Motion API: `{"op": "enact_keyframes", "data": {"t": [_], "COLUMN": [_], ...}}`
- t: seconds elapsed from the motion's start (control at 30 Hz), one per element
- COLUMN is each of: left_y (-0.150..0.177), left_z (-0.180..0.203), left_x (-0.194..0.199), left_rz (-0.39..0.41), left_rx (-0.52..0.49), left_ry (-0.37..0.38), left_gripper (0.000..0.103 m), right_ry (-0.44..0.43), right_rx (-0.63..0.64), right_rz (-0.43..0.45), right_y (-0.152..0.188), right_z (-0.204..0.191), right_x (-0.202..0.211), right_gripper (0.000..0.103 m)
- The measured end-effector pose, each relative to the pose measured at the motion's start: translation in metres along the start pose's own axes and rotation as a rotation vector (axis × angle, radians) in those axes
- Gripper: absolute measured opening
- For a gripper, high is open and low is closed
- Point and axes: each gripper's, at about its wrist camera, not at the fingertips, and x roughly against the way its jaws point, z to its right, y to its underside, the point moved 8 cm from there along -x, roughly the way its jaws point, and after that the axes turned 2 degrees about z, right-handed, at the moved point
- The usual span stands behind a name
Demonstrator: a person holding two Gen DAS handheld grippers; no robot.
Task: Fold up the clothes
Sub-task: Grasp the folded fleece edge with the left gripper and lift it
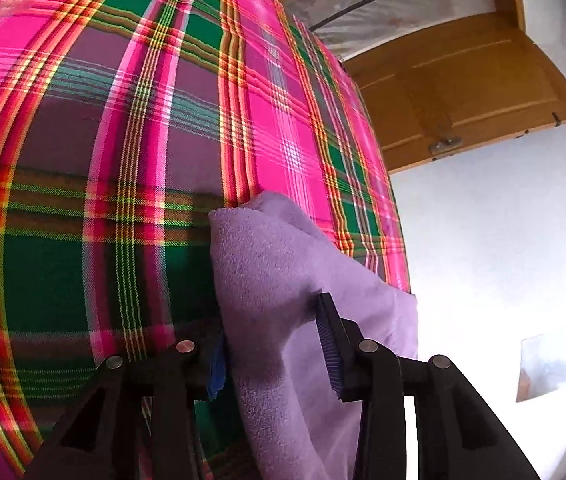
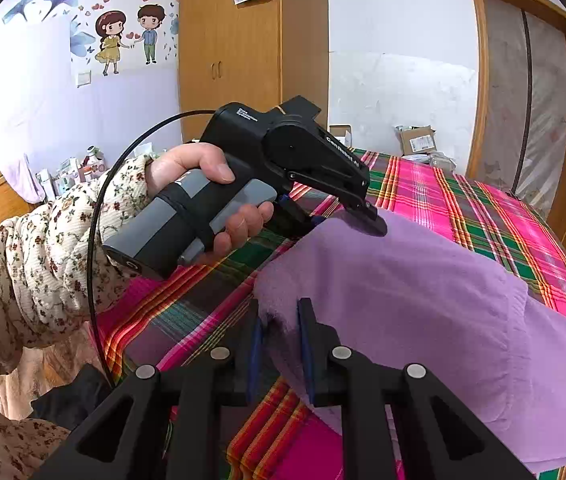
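A purple fleece garment [image 1: 275, 272] [image 2: 423, 300] lies bunched on a pink and green plaid bedcover [image 1: 123, 120] [image 2: 483, 208]. My left gripper [image 1: 273, 352] is shut on a thick raised fold of it, and the cloth fills the gap between the blue pads. From the right wrist view the left gripper [image 2: 343, 222] is held in a hand [image 2: 203, 168] and bites the garment's far edge. My right gripper [image 2: 281, 340] is shut on the near corner of the same garment, lifting it slightly off the cover.
A floral sleeve [image 2: 43, 264] and a black cable [image 2: 95, 240] reach in from the left. Behind the bed stand a wooden wardrobe [image 2: 243, 40], cardboard boxes [image 2: 417, 140] and a sliding door [image 2: 523, 100]. An open wooden door [image 1: 463, 92] shows past the bed's edge.
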Motion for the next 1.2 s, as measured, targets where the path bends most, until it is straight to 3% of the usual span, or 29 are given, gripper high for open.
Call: {"op": "enact_keyframes", "data": {"t": [0.07,0.2,0.57,1.2], "left_y": [-0.001,-0.002,-0.010,-0.001], "left_z": [-0.001,-0.003,-0.016,-0.081], "left_x": [-0.001,-0.003,0.027,0.117], "left_rz": [0.004,0.011,0.074,0.174], "left_rx": [-0.004,-0.011,-0.013,0.008], "left_ry": [0.006,0.019,0.053,-0.101], "left_gripper": [0.015,0.011,0.010,0.011], "right_ry": [0.004,0.010,-0.031,-0.283], "right_rx": [0.009,0.034,0.104,0.192], "right_rz": [-0.006,-0.018,-0.037,-0.075], "right_y": [-0.002,-0.006,-0.025,-0.036], "right_z": [0.000,-0.004,-0.032,-0.126], "right_x": [-0.005,-0.011,-0.034,-0.077], "right_gripper": [0.018,0.017,0.017,0.017]}}
